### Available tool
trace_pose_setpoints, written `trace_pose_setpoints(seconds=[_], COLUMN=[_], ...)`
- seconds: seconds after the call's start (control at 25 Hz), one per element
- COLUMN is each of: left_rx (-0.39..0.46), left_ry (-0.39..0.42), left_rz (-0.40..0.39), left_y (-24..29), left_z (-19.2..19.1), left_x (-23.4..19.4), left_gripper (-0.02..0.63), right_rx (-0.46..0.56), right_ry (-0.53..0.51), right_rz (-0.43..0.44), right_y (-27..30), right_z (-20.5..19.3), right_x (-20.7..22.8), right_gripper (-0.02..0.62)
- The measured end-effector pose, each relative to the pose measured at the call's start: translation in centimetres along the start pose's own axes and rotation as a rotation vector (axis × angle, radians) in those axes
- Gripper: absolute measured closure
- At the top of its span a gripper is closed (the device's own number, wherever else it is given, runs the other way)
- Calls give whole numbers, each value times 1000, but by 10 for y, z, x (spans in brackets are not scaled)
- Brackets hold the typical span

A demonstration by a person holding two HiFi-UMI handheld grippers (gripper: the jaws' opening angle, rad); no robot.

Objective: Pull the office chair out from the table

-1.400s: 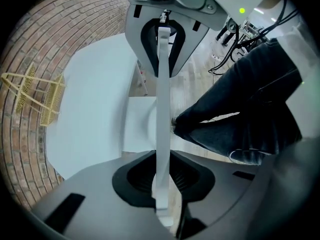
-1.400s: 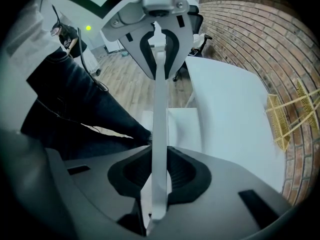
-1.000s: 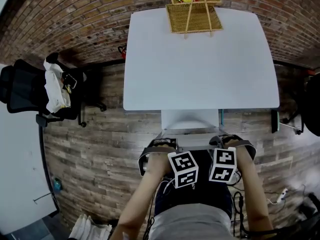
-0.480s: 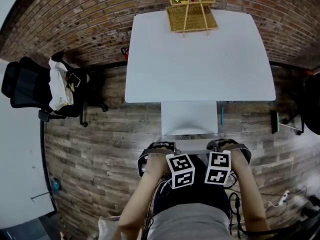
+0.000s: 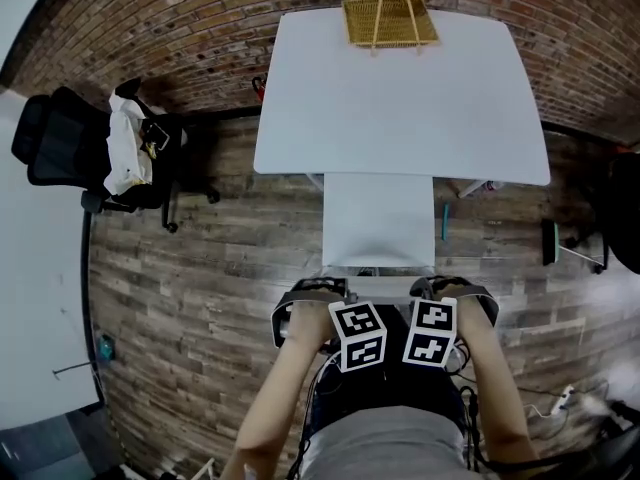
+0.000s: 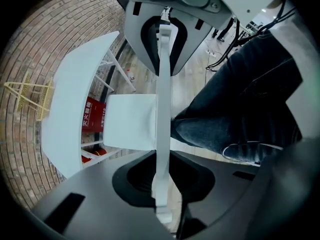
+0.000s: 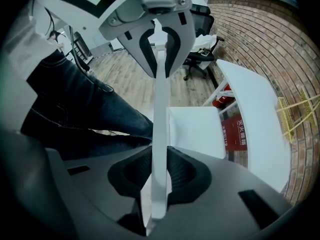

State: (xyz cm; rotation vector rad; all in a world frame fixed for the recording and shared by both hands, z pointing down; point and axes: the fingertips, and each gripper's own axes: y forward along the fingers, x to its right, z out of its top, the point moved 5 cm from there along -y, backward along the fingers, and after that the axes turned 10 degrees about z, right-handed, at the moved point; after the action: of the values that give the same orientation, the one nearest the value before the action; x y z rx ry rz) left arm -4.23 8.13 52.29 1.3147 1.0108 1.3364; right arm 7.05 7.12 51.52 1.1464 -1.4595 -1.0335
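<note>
Office chair (image 5: 378,218) is the white one, sitting square to the middle of the table (image 5: 400,98). The front lip of its seat is right about at the table's near edge and the rest is out over the wood floor (image 5: 200,298). I'd call the pull mostly done, with maybe a bit more to go if you want real sitting room.

You've got it by the backrest (image 6: 164,84), which makes sense since that thin top edge is the only part you can reach from behind. Your left gripper (image 6: 159,176) is clamped on that edge, the white panel pinched tight between both pads with no daylight. Your right gripper (image 7: 159,174) is doing the same a little further along the same edge. Two grips near each other, either side of centre, should keep the chair rolling straight and not swinging round.

Pose-wise, both your forearms reach down side by side with the grippers pointing straight at the floor and the marker cubes facing up. Your jeans (image 7: 85,109) are just behind the backrest, so you'll run out of room unless you step back.

Further out, there's a wicker basket (image 5: 390,18) at the table's far edge and a black chair (image 5: 70,148) well off to the left. Neither is in your way.
</note>
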Motion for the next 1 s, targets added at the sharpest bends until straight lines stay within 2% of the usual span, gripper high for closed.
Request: trace_pose_setpoints(seconds=[1.0], left_rx=[7], left_ry=[43], left_rz=[-5], left_y=[-16], left_z=[-11], left_x=[74], left_gripper=[523], right_rx=[28], right_ry=[84], right_rz=[32], right_y=[13], right_z=[11], right_x=[-77], right_gripper=[508])
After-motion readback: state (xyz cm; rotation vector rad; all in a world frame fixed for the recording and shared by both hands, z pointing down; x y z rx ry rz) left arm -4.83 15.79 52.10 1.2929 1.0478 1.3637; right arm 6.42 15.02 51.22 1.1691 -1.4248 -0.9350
